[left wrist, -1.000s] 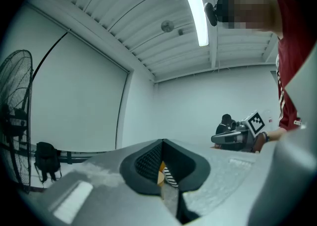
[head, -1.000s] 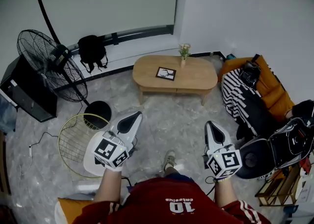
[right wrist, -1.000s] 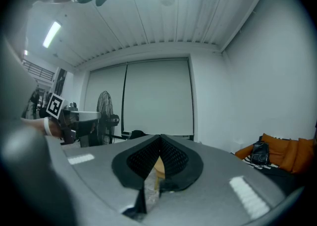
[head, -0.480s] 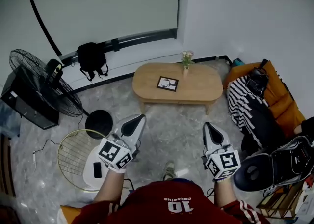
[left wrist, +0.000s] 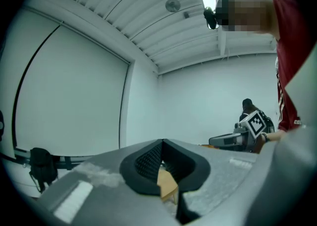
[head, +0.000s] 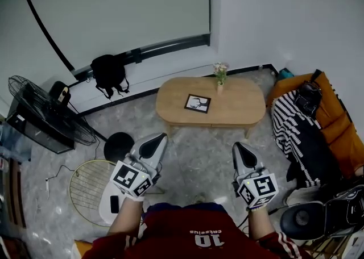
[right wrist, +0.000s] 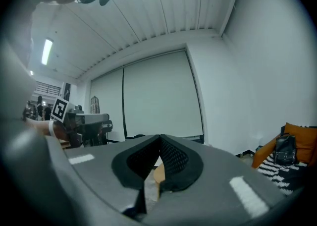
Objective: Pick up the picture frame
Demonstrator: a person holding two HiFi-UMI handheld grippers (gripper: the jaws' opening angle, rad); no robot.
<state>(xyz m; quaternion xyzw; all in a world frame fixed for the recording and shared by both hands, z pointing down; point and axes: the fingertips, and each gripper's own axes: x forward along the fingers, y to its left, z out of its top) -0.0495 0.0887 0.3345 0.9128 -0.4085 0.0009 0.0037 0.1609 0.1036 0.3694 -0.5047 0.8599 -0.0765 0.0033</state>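
Picture frame [head: 197, 103] lay flat near the middle of the oval wooden table [head: 244, 110]. A small flower vase [head: 220, 77] stood just behind it, not touching. Both tools were well short of the table, held over the floor and pointing level toward it. Left gripper [head: 153, 138] and right gripper [head: 239, 149] each had jaws clenched together on nothing, probably a carry posture for the approach. With the frame flat, I'd expect an edge pinch, so the jaws must open first.

The picture frame [head: 198, 103] was small and roughly square, with a dark border around a white picture bearing a dark figure. It lay flat, face up and slightly askew, just left of the middle of the oval wooden worktop [head: 242, 104].
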